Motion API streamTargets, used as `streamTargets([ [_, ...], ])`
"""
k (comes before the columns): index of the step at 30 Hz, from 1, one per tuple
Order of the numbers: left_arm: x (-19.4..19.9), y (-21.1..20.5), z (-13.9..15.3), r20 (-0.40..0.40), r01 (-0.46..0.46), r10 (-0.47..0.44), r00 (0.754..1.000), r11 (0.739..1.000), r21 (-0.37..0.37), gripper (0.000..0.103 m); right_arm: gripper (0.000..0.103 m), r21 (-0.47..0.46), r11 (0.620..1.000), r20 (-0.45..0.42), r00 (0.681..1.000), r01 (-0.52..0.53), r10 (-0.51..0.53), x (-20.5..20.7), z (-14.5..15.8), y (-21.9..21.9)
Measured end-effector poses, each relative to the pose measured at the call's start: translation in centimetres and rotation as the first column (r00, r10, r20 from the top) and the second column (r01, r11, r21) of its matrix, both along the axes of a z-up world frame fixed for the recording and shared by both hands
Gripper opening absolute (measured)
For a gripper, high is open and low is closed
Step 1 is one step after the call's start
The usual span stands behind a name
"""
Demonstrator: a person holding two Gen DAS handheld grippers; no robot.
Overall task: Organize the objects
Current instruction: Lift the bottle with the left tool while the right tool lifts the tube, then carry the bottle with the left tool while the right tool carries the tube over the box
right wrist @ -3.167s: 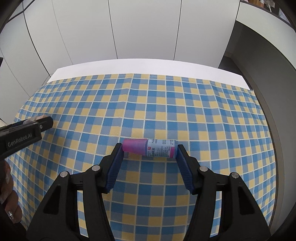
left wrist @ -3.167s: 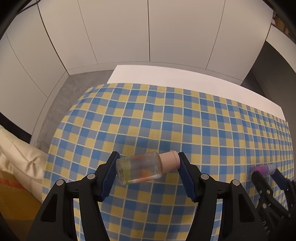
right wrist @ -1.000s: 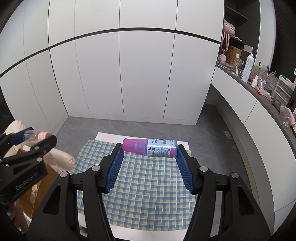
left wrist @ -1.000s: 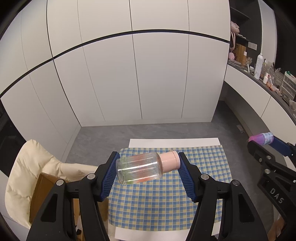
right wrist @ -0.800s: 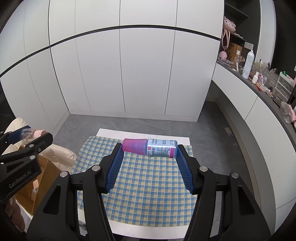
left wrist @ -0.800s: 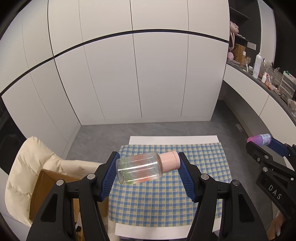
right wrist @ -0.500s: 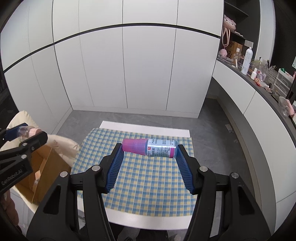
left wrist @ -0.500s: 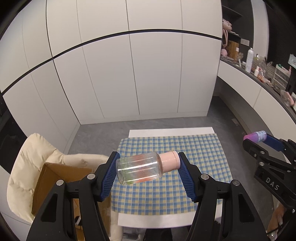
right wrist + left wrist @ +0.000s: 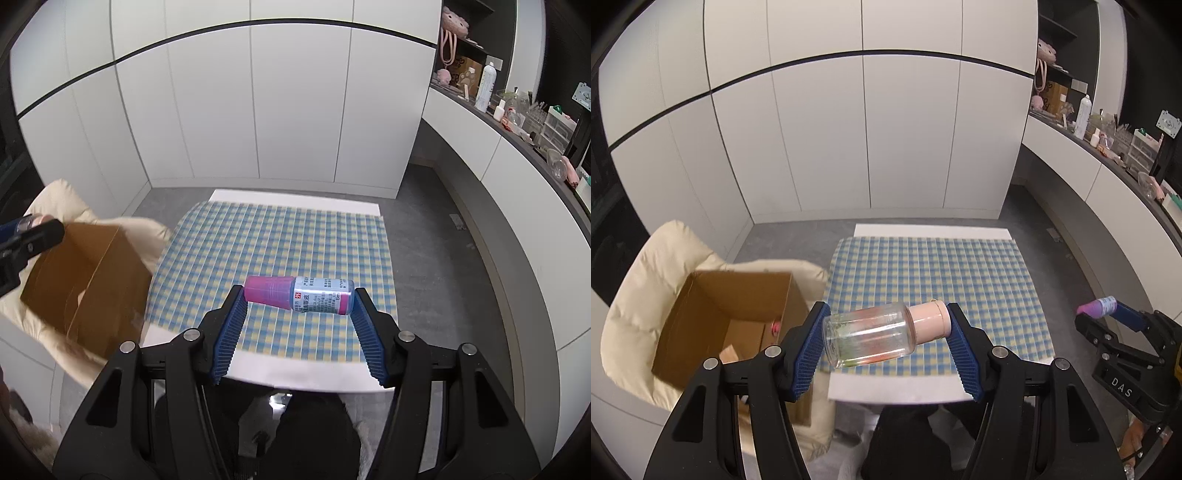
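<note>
My left gripper [image 9: 886, 334] is shut on a clear glass bottle with a pink cap [image 9: 871, 338], held sideways, end to end between the blue pads, high above the table. My right gripper [image 9: 298, 295] is shut on a small bottle with a pink cap and a blue-white label [image 9: 299, 294], also lying sideways. An open cardboard box [image 9: 727, 317] sits on a cream padded chair [image 9: 646, 280] left of the table; a small pink item lies inside it. In the right wrist view the box [image 9: 85, 280] is at the left, with the left gripper's tip over its far corner.
The table under the blue and yellow checked cloth [image 9: 931, 288] lies below and ahead. White cabinet doors [image 9: 864, 140] fill the back. A counter with bottles and small boxes [image 9: 1108, 140] runs along the right wall. A person's dark clothing [image 9: 303, 435] shows at the bottom.
Both grippers have drawn back from the table and shifted left, each still holding its bottle. The cardboard box on the chair has come fully into view at the left.
</note>
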State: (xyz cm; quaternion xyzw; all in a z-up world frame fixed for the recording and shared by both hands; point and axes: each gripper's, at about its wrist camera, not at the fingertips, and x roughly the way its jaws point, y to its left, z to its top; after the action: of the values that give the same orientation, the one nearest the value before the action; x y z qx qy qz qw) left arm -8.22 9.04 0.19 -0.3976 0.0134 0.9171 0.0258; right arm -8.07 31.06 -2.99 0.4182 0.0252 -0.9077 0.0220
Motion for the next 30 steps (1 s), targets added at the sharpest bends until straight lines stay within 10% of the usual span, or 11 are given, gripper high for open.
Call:
streamTargets([
  [30,12.0,-2.9,-1.8,0.029,-0.014,0.014,0.999,1.0,0.008,0.063,0.06,-0.013,1.0,0.11,0.993,-0.028,0.03,10.2,-4.0,0.0],
])
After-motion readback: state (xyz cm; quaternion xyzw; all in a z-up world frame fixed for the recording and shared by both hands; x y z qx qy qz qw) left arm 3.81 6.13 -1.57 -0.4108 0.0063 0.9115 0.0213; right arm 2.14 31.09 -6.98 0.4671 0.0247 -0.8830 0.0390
